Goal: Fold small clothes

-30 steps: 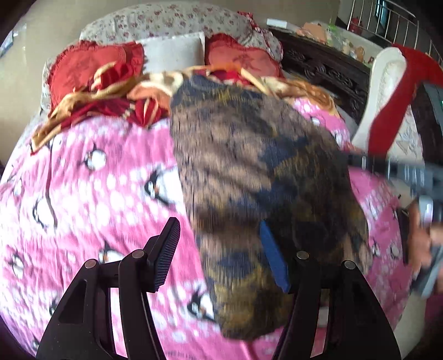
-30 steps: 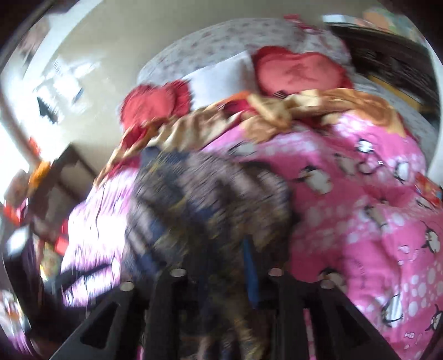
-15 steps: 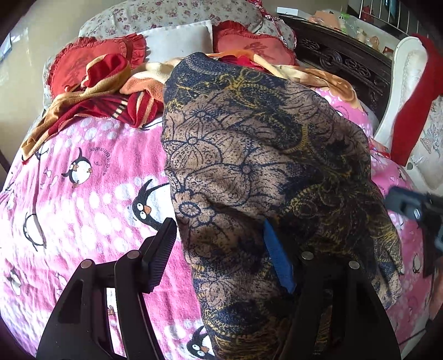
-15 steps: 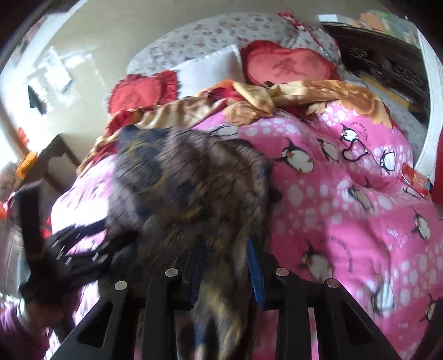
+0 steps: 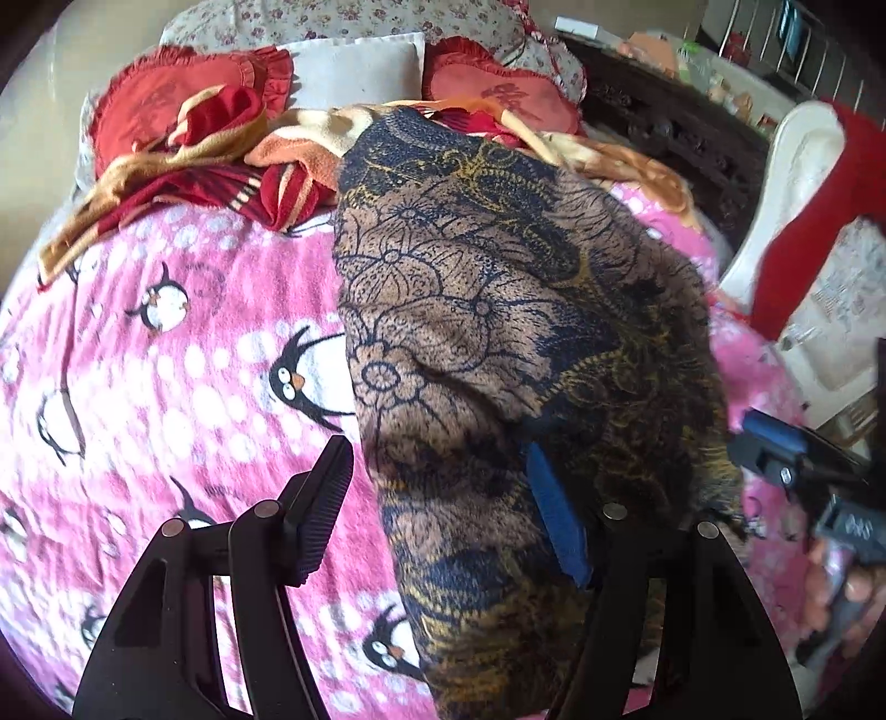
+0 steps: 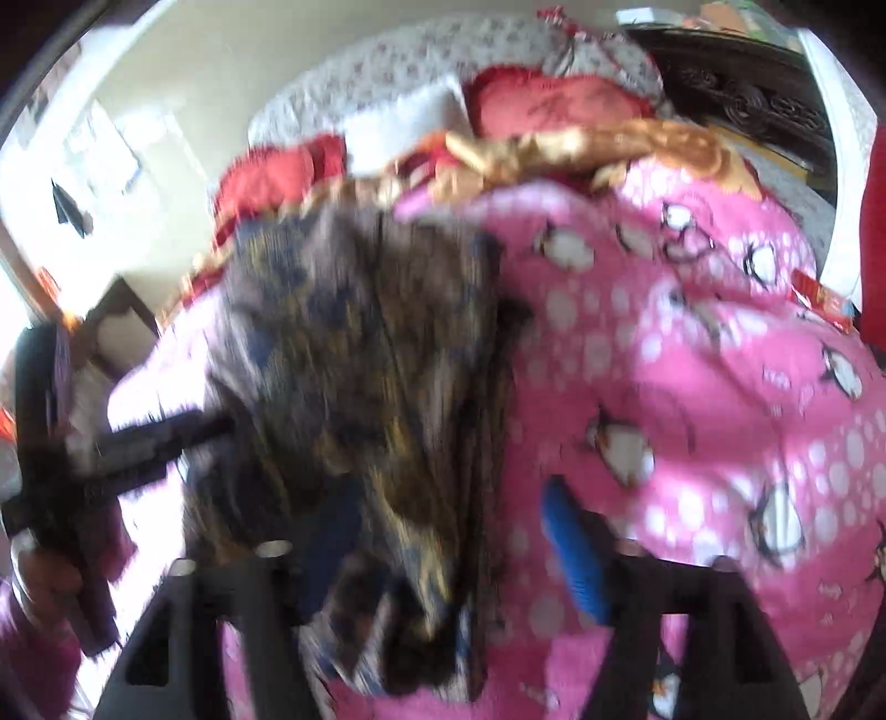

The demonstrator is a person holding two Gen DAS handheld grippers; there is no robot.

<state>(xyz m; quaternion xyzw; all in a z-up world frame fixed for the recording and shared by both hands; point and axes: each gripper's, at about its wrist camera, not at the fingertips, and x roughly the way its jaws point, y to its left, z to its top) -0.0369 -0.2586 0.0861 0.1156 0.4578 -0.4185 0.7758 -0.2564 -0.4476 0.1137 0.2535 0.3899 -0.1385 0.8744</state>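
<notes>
Lying lengthwise on the pink penguin-print blanket (image 5: 166, 387), the brown-and-navy floral knit garment (image 5: 498, 332) drapes over both tongs — left gripper (image 5: 443, 509) and right gripper (image 6: 443, 531) spread wide, neither clamping it.

A bed is being covered by a pink penguin-print blanket (image 5: 183, 354). Two red frilled cushions (image 5: 183, 94) and a white pillow (image 5: 354, 66) are being propped against a floral headboard (image 5: 354, 19), with a crumpled orange-and-red blanket (image 5: 232, 166) lying before them. Dark carved wooden furniture (image 5: 675, 133) is being lit by daylight at the bedside. A pale wall (image 6: 183, 99) is being washed in brightness.
</notes>
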